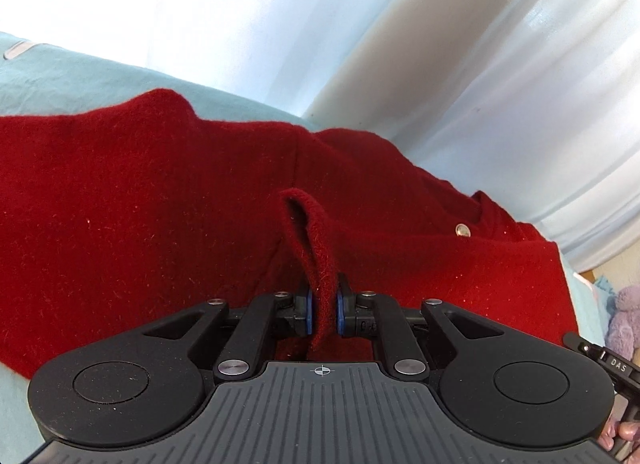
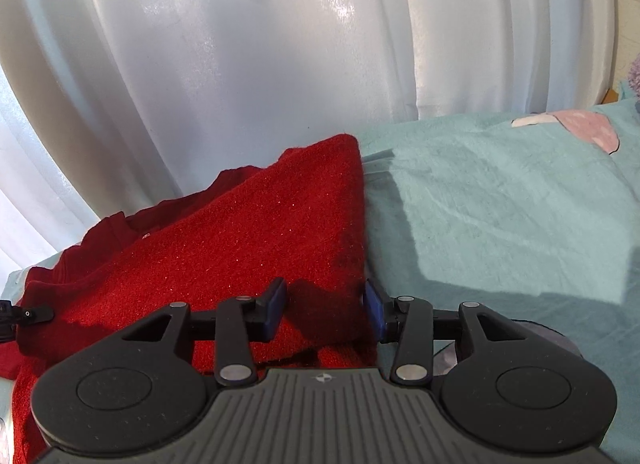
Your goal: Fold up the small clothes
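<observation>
A red knitted garment (image 1: 160, 204) lies spread on a teal sheet (image 1: 60, 76), with a small metal button (image 1: 463, 230) near its far right side. My left gripper (image 1: 324, 310) is shut on a raised fold of this garment, which stands up between the blue pads. In the right wrist view the same red garment (image 2: 240, 240) ends in a straight edge on the right. My right gripper (image 2: 325, 306) hovers open over that edge. Red cloth lies below the gap, and the pads do not press on it.
A white curtain (image 2: 280, 64) hangs close behind the bed. The teal sheet (image 2: 500, 204) stretches to the right, with a pink print (image 2: 580, 128) at the far corner. A purple plush toy (image 1: 624, 316) sits at the right edge, and a hand's fingers (image 1: 624, 432) show beside it.
</observation>
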`<state>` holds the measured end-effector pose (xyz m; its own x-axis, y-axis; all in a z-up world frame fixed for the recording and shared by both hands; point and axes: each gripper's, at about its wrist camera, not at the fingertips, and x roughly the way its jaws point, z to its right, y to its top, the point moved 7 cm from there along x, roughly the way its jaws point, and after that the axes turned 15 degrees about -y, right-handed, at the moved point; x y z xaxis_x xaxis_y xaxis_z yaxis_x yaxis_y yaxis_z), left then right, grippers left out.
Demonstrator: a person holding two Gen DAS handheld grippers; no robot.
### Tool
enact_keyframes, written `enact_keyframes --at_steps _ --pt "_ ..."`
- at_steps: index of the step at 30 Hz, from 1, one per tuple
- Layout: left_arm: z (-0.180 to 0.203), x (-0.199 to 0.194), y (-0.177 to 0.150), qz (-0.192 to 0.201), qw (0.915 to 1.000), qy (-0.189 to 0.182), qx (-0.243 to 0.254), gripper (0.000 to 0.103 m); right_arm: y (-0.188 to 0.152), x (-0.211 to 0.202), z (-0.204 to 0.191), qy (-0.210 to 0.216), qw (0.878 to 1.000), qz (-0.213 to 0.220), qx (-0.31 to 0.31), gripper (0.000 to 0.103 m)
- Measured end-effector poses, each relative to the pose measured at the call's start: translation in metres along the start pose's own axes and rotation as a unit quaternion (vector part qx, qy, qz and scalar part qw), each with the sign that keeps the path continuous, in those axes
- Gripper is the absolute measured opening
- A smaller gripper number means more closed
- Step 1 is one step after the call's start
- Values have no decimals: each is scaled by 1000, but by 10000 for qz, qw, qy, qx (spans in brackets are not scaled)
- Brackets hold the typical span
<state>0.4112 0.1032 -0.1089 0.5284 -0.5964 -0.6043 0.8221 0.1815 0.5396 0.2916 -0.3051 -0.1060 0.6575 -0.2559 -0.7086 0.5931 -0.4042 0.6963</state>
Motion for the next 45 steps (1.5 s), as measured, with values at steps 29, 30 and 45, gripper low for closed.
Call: enact_keyframes --at_steps 29,30,45 --pt "-8 -28 -15 362 9989 -230 -200 66 -48 -12 -119 358 9673 852 -2360 36" --pt "-11 -37 -14 510 9977 -307 -316 71 -51 -13 -122 281 9641 1020 -2436 36" --pt "-244 -241 -28 4128 8420 728 -3396 85 -55 -43 -74 329 9902 447 -1279 55"
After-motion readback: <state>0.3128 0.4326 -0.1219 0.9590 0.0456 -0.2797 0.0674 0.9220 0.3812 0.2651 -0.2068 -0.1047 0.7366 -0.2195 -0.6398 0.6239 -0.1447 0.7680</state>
